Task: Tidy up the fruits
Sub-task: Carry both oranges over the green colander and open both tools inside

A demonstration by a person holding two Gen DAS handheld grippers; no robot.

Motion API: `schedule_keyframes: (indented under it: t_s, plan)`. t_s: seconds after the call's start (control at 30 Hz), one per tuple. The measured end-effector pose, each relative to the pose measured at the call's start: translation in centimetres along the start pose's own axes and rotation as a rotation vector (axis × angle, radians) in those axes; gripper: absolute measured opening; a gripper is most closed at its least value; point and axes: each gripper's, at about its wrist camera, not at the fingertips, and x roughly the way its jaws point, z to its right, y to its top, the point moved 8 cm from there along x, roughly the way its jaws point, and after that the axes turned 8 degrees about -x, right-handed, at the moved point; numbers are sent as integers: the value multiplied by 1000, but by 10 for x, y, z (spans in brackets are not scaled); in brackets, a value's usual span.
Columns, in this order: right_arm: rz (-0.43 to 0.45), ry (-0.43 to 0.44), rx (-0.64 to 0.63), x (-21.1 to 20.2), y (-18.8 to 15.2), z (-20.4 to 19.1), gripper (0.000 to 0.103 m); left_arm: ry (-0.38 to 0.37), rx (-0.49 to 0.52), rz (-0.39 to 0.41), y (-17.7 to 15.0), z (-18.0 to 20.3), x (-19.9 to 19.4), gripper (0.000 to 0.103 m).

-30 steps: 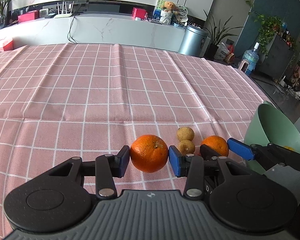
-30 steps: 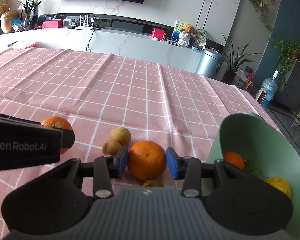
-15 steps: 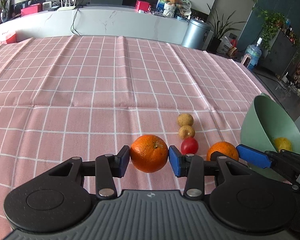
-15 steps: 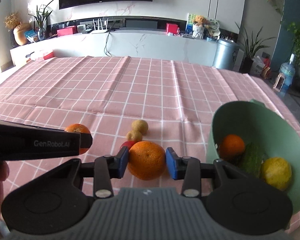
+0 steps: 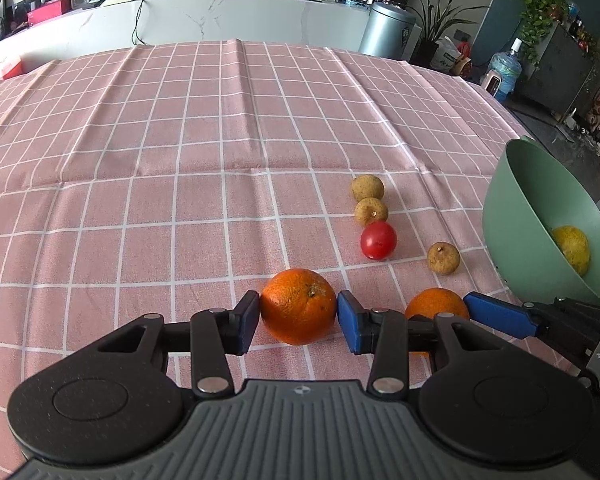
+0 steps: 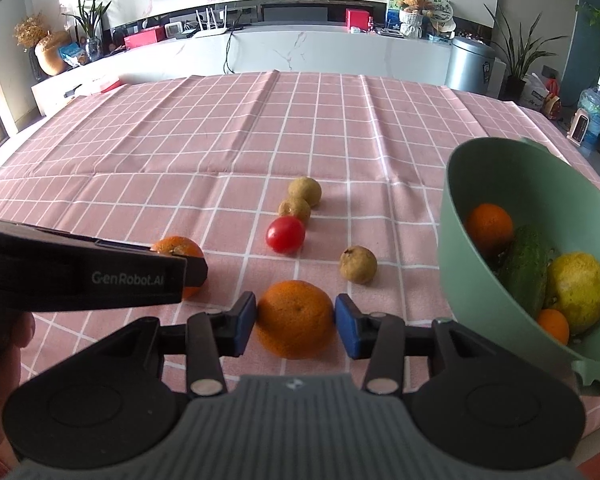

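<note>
My left gripper is shut on an orange and holds it above the pink checked cloth. My right gripper is shut on a second orange, also lifted; that orange also shows in the left wrist view. The left gripper's orange shows behind its body in the right wrist view. A green bowl stands at the right, holding an orange, a cucumber and a yellow fruit. On the cloth lie a red tomato and three small brown fruits.
The bowl also shows at the right edge of the left wrist view. The cloth-covered table stretches far back and left. A white counter, a bin and plants stand beyond the table.
Both grippers have risen and pulled back with their oranges. The tomato and a third brown fruit, hidden before, now show on the cloth.
</note>
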Motion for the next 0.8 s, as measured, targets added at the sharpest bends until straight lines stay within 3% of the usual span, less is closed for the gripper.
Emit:
schedule_keyframes:
  t_s: [0.23, 0.47, 0.8]
  plan:
    - [2, 6, 59, 5, -2, 7, 44, 18, -4, -25, -1, -4, 8, 51]
    - [-6, 28, 105, 6, -4, 11, 43, 13, -6, 6, 1, -4, 3, 49]
    - [67, 55, 90, -41, 1, 20, 43, -36, 13, 58, 9, 21, -24, 49]
